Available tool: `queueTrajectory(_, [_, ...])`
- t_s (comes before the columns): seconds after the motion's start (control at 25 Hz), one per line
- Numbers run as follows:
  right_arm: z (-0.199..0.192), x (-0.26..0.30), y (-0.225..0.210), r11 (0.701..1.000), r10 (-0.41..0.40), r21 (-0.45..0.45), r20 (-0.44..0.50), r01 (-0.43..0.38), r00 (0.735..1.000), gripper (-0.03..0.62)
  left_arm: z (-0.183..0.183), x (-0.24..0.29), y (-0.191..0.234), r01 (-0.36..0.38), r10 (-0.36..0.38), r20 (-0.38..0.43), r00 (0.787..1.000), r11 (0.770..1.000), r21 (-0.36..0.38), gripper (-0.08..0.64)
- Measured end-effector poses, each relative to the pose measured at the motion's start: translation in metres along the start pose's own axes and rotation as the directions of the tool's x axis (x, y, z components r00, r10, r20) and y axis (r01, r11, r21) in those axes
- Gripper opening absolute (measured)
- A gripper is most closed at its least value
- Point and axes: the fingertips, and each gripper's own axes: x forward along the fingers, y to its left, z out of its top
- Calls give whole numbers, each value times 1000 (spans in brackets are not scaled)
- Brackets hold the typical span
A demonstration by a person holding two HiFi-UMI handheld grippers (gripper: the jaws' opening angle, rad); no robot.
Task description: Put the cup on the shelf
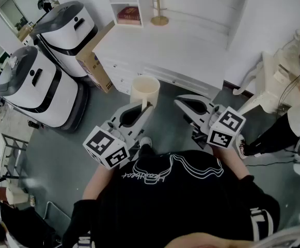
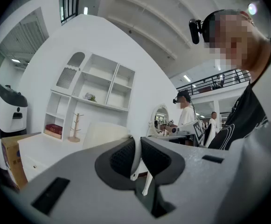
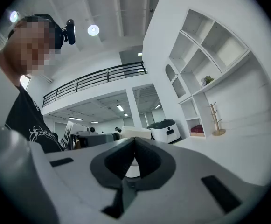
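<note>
**Left claw clamped on the cup's handle, shelf ahead**

Our left claw is closed on a thin white strip that we read as the handle of the cream cup. The pads press on it from both sides, and the cup's body stands just beyond the jaw tips, upright and held in the air. Our right claw is level beside it with its jaws together and nothing between them.

The cup is in front of us, above the floor and short of the white surface. The shelf rises at the back of that surface. A wooden mug tree stands at the shelf's foot, and a red book lies in a lower compartment.

We judge the cup to be glazed ceramic: stiff, smooth and liable to chip or crack if knocked against a board. It looks empty from above, so it should be fairly light. The grip sits off to one side of the cup's weight. A narrow, glossy handle could let the body swivel or sag between the pads.

The handle is a fair place to hold, provided we grip near its root where it joins the wall. Pinching the rim wall would be the other option. Either way, we would carry it slowly and set the base down flat.
</note>
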Motion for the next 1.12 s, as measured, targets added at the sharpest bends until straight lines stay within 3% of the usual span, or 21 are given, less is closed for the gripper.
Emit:
queueTrajectory(0.6, [-20, 21, -31, 996, -33, 76, -35, 35, 999, 6, -17, 13, 33, 4, -5, -29, 1000, 998, -65, 38])
queueTrajectory(1.12, [-27, 117, -108, 987, -80, 133, -82, 90, 993, 6, -22, 37, 154, 21, -30, -71, 997, 991, -130, 38])
